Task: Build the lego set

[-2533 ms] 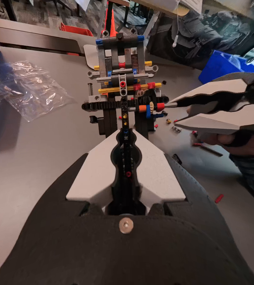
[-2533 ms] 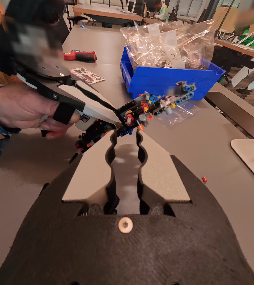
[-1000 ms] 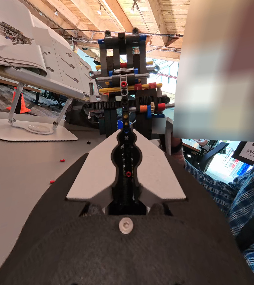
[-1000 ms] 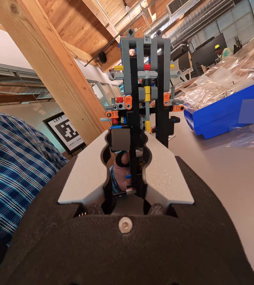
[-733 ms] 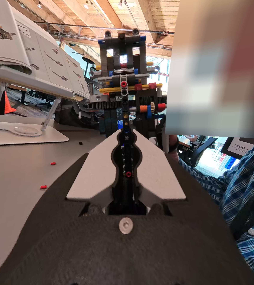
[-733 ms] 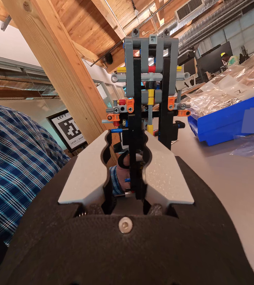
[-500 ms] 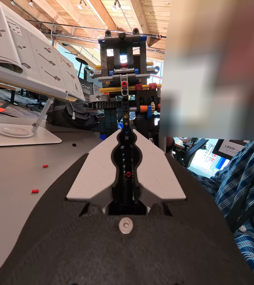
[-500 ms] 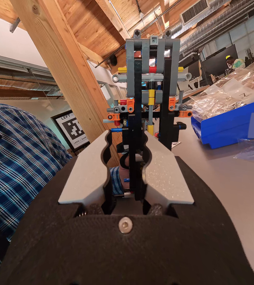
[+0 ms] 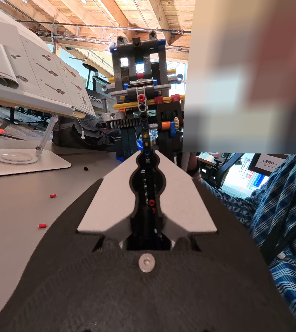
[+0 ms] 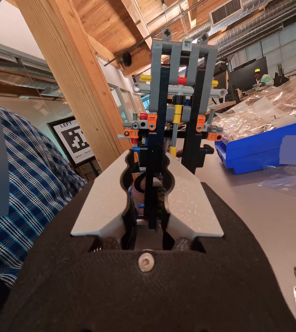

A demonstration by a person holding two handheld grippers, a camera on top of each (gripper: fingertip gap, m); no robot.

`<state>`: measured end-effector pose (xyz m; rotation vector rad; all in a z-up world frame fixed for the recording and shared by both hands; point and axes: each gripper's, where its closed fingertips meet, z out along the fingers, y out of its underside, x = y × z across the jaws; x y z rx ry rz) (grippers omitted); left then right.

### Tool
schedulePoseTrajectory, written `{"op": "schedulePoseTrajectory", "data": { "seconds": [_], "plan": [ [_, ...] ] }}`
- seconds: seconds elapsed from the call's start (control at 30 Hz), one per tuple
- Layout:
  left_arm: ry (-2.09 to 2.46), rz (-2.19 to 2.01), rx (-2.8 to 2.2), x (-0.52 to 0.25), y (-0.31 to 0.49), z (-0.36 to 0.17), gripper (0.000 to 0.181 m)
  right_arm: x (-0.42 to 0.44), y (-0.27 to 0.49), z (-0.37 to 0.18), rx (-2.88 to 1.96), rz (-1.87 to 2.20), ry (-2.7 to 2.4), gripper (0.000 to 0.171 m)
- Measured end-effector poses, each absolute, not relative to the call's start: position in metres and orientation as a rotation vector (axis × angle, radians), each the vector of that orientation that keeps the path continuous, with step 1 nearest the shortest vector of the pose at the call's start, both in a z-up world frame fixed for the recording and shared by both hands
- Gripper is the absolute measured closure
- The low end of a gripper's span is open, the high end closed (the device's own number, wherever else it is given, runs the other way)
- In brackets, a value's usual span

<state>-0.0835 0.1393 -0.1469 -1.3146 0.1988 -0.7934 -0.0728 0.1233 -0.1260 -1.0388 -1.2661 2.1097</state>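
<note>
Left claw [image 9: 147, 161] clamped on lego model [image 9: 140, 86] black beam; right claw [image 10: 148, 161] part-open around another beam. Light, fragile; grip beams only.

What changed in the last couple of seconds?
The lego model was lifted off the table and tipped up toward the ceiling. The right gripper, empty before, now straddles its black beam, not fully closed. The left gripper stayed clamped on it.
</note>
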Motion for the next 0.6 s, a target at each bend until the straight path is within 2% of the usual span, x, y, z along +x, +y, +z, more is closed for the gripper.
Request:
{"op": "schedulePoseTrajectory", "data": {
  "seconds": [0.03, 0.2, 0.27, 0.43, 0.6],
  "plan": [
    [0.199, -0.795, -1.316, -0.082, 0.139, -0.146, 0.174, -0.072, 0.124, -0.125, -1.033, 2.122, -1.262, 0.144],
    [0.184, -0.747, -1.383, -0.087, 0.143, -0.149, 0.174, -0.074, 0.128, -0.128, -1.079, 2.154, -1.255, 0.141],
    [0.163, -0.694, -1.449, -0.094, 0.148, -0.152, 0.175, -0.075, 0.134, -0.132, -1.114, 2.132, -1.25, 0.13],
    [0.114, -0.514, -1.681, -0.121, 0.153, -0.169, 0.175, -0.076, 0.151, -0.151, -1.198, 2.004, -1.307, 0.123],
    [0.079, -0.216, -2.012, -0.159, 0.149, -0.202, 0.175, -0.08, 0.169, -0.175, -1.326, 1.874, -1.337, 0.126]
  ]
}}
